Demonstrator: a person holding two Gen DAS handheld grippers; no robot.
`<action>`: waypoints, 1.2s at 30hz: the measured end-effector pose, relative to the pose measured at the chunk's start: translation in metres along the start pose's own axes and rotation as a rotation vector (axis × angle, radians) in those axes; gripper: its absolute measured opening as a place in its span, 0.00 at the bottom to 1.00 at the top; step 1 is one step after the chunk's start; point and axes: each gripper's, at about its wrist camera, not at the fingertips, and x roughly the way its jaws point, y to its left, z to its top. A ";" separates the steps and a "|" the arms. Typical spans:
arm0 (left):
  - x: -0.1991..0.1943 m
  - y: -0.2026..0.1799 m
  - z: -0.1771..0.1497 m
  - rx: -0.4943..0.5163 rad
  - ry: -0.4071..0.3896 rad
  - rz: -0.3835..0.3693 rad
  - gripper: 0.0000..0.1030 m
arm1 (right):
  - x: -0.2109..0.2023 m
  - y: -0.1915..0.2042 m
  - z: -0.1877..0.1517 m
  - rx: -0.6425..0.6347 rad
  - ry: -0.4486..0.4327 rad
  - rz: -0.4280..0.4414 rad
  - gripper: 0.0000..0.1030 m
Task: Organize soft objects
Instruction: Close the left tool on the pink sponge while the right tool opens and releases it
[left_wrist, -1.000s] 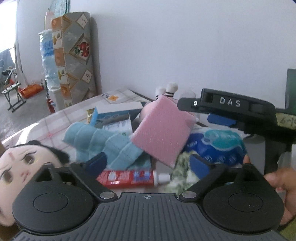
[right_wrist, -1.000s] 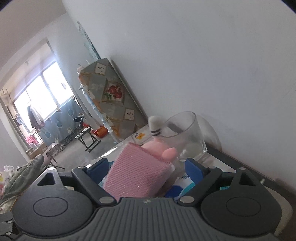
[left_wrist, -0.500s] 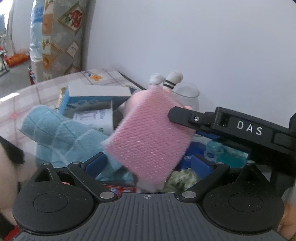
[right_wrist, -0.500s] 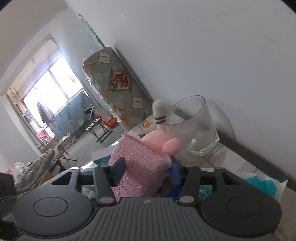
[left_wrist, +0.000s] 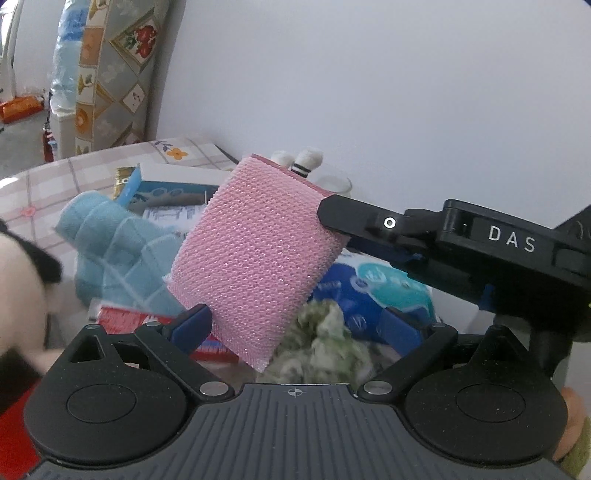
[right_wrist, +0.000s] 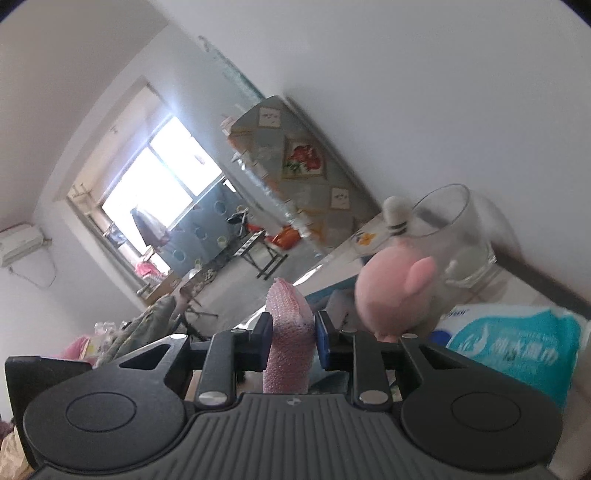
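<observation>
Item: pink sponge (right_wrist: 290, 339), pinched at one edge in my right fingers (right_wrist: 293, 341), raised above the counter (left_wrist: 55, 177) clutter. Left fingers (left_wrist: 295, 325) spread, empty, below it. Risk: the edge grip is shallow; a swing could slip the sponge free, or knock the glass (right_wrist: 454, 236) beside the pink plush (right_wrist: 395, 291).

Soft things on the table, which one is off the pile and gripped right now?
The pink mesh sponge: the right gripper is shut on its edge and holds it lifted, while the blue towel and green cloth lie loose.
</observation>
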 end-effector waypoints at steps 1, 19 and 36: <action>-0.005 -0.002 -0.003 0.003 -0.004 0.004 0.95 | -0.002 0.002 -0.001 -0.002 0.004 0.006 0.27; -0.093 -0.012 -0.073 0.127 0.082 0.073 0.99 | -0.009 -0.008 -0.054 0.213 0.354 0.132 0.27; -0.031 -0.003 -0.077 0.132 0.211 0.183 0.99 | 0.008 -0.015 -0.066 0.071 0.396 0.003 0.29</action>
